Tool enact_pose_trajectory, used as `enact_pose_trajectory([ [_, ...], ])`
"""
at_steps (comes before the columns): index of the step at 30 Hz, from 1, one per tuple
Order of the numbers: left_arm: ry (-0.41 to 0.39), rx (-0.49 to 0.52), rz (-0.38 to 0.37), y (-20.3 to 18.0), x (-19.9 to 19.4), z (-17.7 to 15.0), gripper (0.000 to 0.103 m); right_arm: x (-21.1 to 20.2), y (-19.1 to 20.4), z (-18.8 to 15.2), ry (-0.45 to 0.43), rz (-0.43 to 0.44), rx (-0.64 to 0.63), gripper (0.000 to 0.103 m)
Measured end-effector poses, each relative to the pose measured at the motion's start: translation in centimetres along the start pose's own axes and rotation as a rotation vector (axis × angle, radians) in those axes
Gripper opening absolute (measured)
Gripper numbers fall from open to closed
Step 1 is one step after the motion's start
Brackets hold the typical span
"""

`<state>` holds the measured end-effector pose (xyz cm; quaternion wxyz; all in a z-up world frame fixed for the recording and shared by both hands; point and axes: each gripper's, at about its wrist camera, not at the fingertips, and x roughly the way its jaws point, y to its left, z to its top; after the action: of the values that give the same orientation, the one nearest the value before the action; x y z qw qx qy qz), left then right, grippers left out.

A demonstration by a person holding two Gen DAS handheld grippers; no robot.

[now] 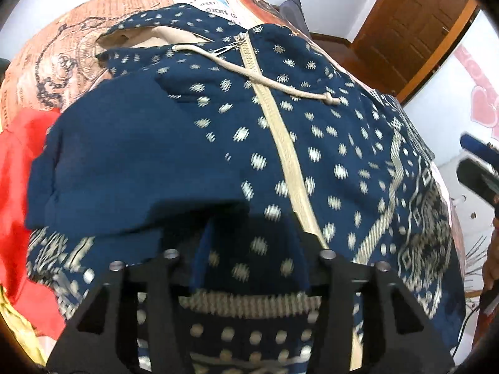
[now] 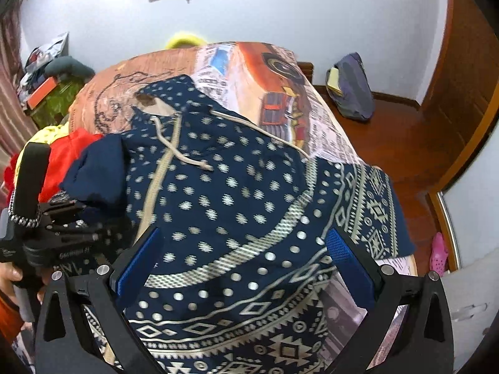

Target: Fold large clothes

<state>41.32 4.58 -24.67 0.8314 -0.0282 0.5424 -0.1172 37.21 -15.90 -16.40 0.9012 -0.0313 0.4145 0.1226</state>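
Note:
A navy hoodie (image 1: 312, 155) with cream dots, a cream zipper (image 1: 280, 143) and a drawstring lies front up on the bed; it also shows in the right wrist view (image 2: 230, 193). Its left sleeve (image 1: 131, 168) is folded across the chest. My left gripper (image 1: 249, 258) hovers over the lower hem, its fingertips hidden by dark cloth and shadow. My right gripper (image 2: 243, 261) is open, blue pads (image 2: 349, 258) spread over the patterned right side, holding nothing. The left gripper also appears in the right wrist view (image 2: 62, 233) at the hoodie's left edge.
The bed cover (image 2: 280, 71) has a printed newspaper and car pattern. Red (image 1: 21, 168) and yellow clothes lie at the bed's left. A wooden door (image 1: 414, 31), wood floor (image 2: 389, 143) and a dark bag (image 2: 352, 87) are to the right.

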Motion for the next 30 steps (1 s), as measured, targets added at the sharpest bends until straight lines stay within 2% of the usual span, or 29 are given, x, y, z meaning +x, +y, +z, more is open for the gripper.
enact_pose_trajectory([
  [6,-0.067,0.019,0.072,2.3,-5.4,-2.7,0.049,-0.8,4.5,1.4,-0.038,0.015,-0.096,0.103],
  [9,-0.12,-0.012,0.117,5.2,-8.2,-3.6,0.055,-0.5,7.4,2.2,-0.05,0.03,-0.152,0.103],
  [12,-0.174,-0.064,0.181,8.9,-11.2,-4.6,0.055,0.4,10.6,2.7,-0.048,0.068,-0.205,0.103],
  [17,-0.226,-0.139,0.266,14.4,-13.9,-6.0,0.056,3.4,15.6,3.1,-0.009,0.123,-0.276,0.103],
  [21,-0.227,-0.21,0.28,18.2,-14.7,-7.4,0.056,6.8,19.7,3.2,0.04,0.156,-0.346,0.103],
  [25,-0.21,-0.252,0.287,20.4,-13.9,-8.4,0.056,9.5,23.2,2.9,0.069,0.199,-0.412,0.1],
  [30,-0.185,-0.278,0.286,22.1,-12.3,-9.3,0.056,11.5,27.0,2.5,0.084,0.208,-0.525,0.085],
])
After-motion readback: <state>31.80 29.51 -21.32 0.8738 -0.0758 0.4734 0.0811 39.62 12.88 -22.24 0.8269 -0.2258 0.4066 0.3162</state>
